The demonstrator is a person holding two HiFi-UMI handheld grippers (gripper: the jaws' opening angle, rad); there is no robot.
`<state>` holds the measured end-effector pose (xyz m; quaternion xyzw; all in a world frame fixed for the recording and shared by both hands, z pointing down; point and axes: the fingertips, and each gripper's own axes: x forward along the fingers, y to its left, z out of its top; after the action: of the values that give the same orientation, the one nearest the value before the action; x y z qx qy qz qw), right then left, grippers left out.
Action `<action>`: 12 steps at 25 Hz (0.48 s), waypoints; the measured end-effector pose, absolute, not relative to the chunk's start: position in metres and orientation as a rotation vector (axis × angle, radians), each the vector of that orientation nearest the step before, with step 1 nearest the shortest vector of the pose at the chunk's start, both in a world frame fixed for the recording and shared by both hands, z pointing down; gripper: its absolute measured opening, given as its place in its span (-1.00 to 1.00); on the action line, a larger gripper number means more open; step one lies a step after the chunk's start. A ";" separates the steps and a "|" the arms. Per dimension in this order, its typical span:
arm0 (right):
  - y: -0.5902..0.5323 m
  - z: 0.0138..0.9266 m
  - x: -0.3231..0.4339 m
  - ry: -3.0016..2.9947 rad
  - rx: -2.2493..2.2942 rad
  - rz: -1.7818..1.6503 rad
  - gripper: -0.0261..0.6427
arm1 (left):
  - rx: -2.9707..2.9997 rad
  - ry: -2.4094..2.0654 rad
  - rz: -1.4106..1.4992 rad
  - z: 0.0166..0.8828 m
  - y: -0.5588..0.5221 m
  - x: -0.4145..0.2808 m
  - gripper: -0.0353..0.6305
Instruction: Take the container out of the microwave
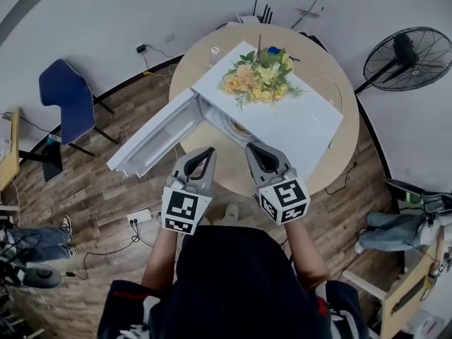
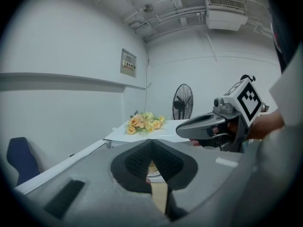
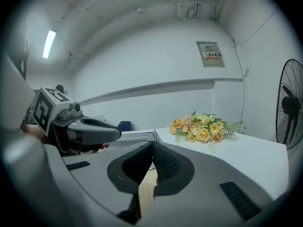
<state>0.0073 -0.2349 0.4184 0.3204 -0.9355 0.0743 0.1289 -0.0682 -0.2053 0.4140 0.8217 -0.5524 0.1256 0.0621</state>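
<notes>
Two shut grippers at the open microwave (image 1: 300, 126)
The left hand-held gripper (image 1: 210, 151) and right hand-held gripper (image 1: 251, 147) have their jaws together and hold nothing, close to the open door (image 1: 152, 138). The container (image 1: 239, 127) sits inside the microwave. The wall sign (image 3: 210, 54) is unreadable.

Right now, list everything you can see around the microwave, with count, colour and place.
table: one, light wood, round, centre of the room
microwave: one, white, open, on the table
flowers: one bunch, yellow and peach, on top of the microwave
container: one, pale, partly visible inside the microwave
chair: one, blue, left by the wall
fan: one, black, right of the table
power strip: one, white, on the floor
left gripper: one, grey, shut, before the microwave
right gripper: one, grey, shut, beside it
</notes>
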 end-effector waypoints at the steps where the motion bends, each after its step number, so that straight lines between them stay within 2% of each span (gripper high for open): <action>1: -0.236 0.420 0.006 -2.713 0.934 0.220 -0.90 | 2.490 -1.661 0.380 0.414 -0.208 -0.069 -0.86; 12: -0.246 0.447 -0.017 -2.552 1.071 0.257 -0.90 | 2.625 -1.406 0.409 0.426 -0.231 -0.082 -0.86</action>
<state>-0.0173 -0.2458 0.4470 0.3792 -0.9031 0.0908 0.1799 -0.0818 -0.2305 0.4255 0.8713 -0.4667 0.1358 0.0677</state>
